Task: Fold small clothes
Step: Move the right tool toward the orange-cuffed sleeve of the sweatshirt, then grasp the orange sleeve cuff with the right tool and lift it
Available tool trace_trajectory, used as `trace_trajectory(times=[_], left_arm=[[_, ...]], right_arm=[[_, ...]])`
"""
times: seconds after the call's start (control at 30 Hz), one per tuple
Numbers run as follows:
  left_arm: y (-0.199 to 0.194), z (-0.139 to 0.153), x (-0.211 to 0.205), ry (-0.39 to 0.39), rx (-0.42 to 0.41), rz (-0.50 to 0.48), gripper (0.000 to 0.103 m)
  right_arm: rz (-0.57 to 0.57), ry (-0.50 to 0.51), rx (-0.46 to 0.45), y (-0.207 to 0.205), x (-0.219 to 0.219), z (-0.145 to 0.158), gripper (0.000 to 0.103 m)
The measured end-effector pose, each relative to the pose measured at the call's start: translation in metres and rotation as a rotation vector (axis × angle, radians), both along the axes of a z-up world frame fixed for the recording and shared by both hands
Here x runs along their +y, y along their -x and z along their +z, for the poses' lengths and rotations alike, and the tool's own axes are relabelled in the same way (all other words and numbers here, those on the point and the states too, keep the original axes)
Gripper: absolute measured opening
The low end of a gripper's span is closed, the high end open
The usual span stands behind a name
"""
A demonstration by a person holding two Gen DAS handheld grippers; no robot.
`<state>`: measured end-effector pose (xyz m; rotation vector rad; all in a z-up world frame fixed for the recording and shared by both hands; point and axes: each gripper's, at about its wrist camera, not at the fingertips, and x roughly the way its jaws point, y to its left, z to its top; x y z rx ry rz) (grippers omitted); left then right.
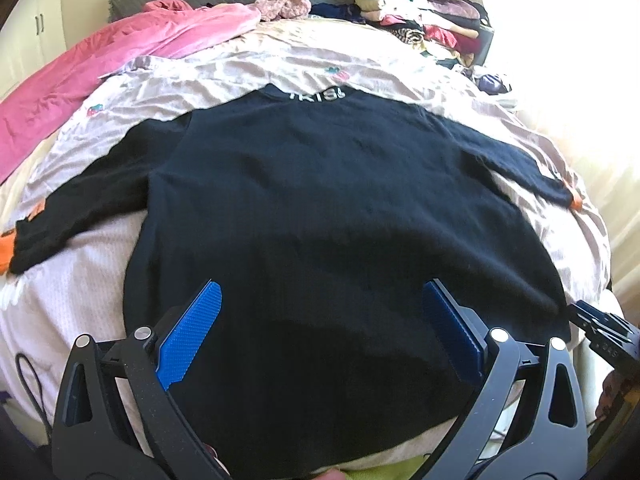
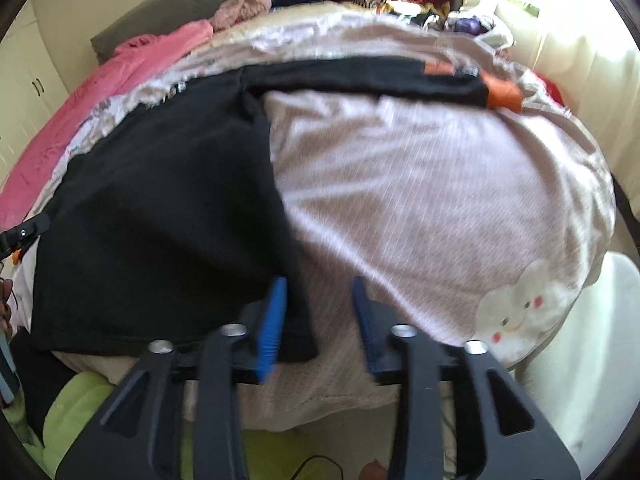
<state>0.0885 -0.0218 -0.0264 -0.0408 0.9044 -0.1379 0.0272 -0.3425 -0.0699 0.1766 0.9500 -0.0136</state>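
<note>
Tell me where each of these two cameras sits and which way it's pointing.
Left wrist: on the left gripper at the bed's near edge, facing up the black sweater toward the collar; its open blue fingers and the right gripper's tip show.
Right wrist: on the right gripper at the sweater's right hem corner, facing the pink bedspread and orange cuff; the left gripper's tip shows.
Shared: sweater, bedspread, pink blanket, clothes pile.

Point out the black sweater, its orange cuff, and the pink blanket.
black sweater [image 1: 320, 184]: left wrist view, middle of the back panel.
orange cuff [image 2: 502, 94]: right wrist view, end of the outstretched sleeve.
pink blanket [image 1: 120, 56]: left wrist view, its upper surface.
</note>
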Motion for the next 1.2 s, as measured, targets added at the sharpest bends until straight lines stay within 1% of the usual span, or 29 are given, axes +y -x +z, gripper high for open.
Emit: trace_trajectory(times=[0.1,0.37,0.43,0.6,0.67,0.83,0.87,0.93,1.07,1.13,1.2], left_arm=[[-0.007,0.005,0.001,0.013,0.001,0.004,0.094],[-0.026,0.018,-0.003,0.008,-0.007,-0.002,0.094],[-0.032,0.021,-0.006,0.011,-0.002,-0.008,0.094],[-0.043,0.028,-0.016,0.010,-0.008,-0.017,0.094],[-0.047,0.031,-0.018,0.013,-0.010,-0.018,0.094],[-0.059,0.036,-0.027,0.006,-0.021,-0.023,0.094],[-0.061,0.037,-0.029,0.006,-0.023,-0.024,0.094],[-0.066,0.040,-0.032,0.006,-0.032,-0.024,0.094],[-0.078,0.045,-0.040,0.009,-0.042,-0.030,0.094],[-0.085,0.046,-0.044,0.020,-0.043,-0.033,0.094],[-0.091,0.047,-0.047,0.025,-0.046,-0.035,0.094]], right_arm=[[-0.014,-0.005,-0.017,-0.005,-0.005,0.005,0.041],[-0.013,-0.005,-0.084,-0.022,-0.009,0.025,0.055],[-0.015,-0.007,-0.103,-0.027,-0.010,0.031,0.056],[0.002,0.001,-0.151,-0.042,-0.007,0.048,0.058],[0.006,0.003,-0.172,-0.046,-0.007,0.053,0.064],[0.014,0.012,-0.221,-0.061,-0.007,0.069,0.064],[0.012,0.016,-0.227,-0.063,-0.007,0.071,0.066],[0.004,0.021,-0.245,-0.070,-0.011,0.077,0.072],[-0.026,0.044,-0.273,-0.080,-0.021,0.087,0.073],[-0.053,0.055,-0.283,-0.086,-0.031,0.091,0.077],[-0.086,0.072,-0.286,-0.093,-0.044,0.093,0.078]])
